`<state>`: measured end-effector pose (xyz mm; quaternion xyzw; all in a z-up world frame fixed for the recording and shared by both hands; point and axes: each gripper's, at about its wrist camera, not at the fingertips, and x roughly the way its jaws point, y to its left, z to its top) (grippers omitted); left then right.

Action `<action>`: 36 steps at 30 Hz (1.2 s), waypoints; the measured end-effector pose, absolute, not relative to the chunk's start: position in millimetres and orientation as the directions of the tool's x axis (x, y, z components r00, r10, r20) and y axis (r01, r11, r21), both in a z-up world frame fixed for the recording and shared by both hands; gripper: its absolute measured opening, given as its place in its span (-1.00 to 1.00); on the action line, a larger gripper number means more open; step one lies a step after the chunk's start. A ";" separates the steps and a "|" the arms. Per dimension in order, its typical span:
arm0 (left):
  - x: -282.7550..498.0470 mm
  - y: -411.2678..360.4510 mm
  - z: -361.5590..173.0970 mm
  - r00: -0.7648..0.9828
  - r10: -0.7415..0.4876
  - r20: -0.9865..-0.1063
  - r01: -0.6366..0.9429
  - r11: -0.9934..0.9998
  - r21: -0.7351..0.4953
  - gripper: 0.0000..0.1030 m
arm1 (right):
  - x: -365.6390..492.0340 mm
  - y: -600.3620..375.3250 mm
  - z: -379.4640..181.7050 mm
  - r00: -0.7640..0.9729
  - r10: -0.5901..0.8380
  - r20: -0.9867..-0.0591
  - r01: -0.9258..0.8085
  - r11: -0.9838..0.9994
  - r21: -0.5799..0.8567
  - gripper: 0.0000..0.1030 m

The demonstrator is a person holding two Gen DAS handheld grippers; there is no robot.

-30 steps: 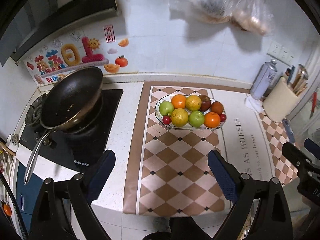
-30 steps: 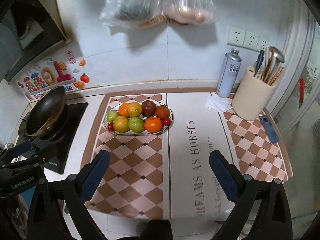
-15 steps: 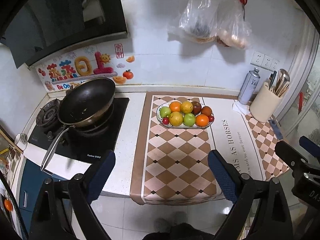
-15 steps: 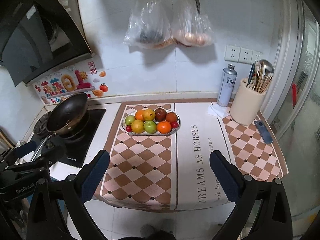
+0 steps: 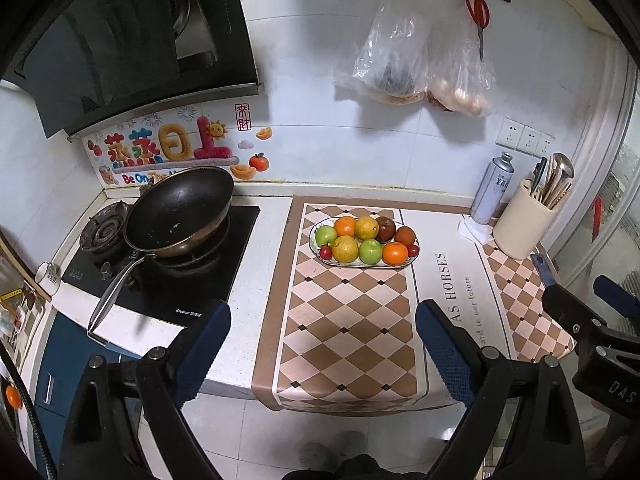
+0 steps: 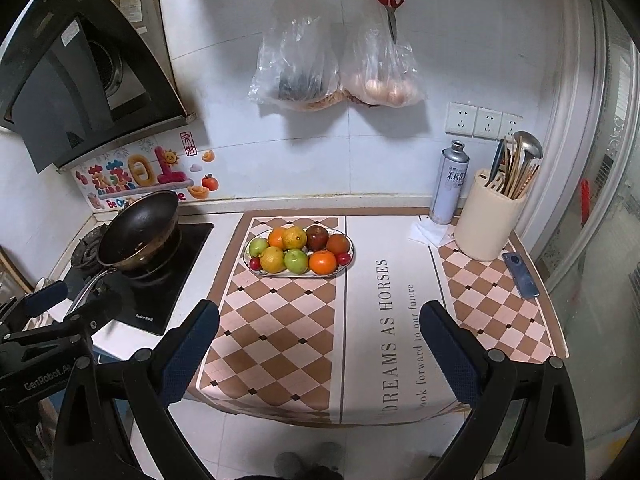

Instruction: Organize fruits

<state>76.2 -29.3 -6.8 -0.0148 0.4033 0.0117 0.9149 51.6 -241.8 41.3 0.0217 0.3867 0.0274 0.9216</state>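
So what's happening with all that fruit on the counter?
A person holds two grabbers above the kitchen counter. The left gripper and the right gripper are both open and empty, well short of the fruit. The fruits, oranges, green apples and small red ones, all sit piled on the oval plate on the checkered mat. Nothing is being touched right now.

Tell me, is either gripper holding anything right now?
No. The left gripper and right gripper are both open and empty, away from the fruit plate.
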 end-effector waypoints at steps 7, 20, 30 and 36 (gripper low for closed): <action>93.7 -42.1 -14.3 0.662 0.038 -0.748 -0.036 0.999 0.020 0.84 | 78.0 -252.1 27.8 0.682 0.073 -0.728 -0.033 0.997 0.069 0.99; 167.3 -45.9 -53.1 0.598 0.065 -0.799 -0.068 0.997 0.030 0.84 | 163.9 -259.5 -24.8 0.606 0.046 -0.794 -0.007 0.999 0.053 0.99; 209.3 -39.9 -80.2 0.556 0.095 -0.826 -0.085 0.995 0.057 0.84 | 211.9 -253.5 -54.3 0.561 0.034 -0.827 -0.002 0.999 0.040 0.99; 221.7 -37.9 -85.7 0.545 0.084 -0.834 -0.084 0.995 0.046 0.84 | 223.0 -254.6 -64.7 0.545 0.022 -0.838 0.011 0.999 0.033 0.99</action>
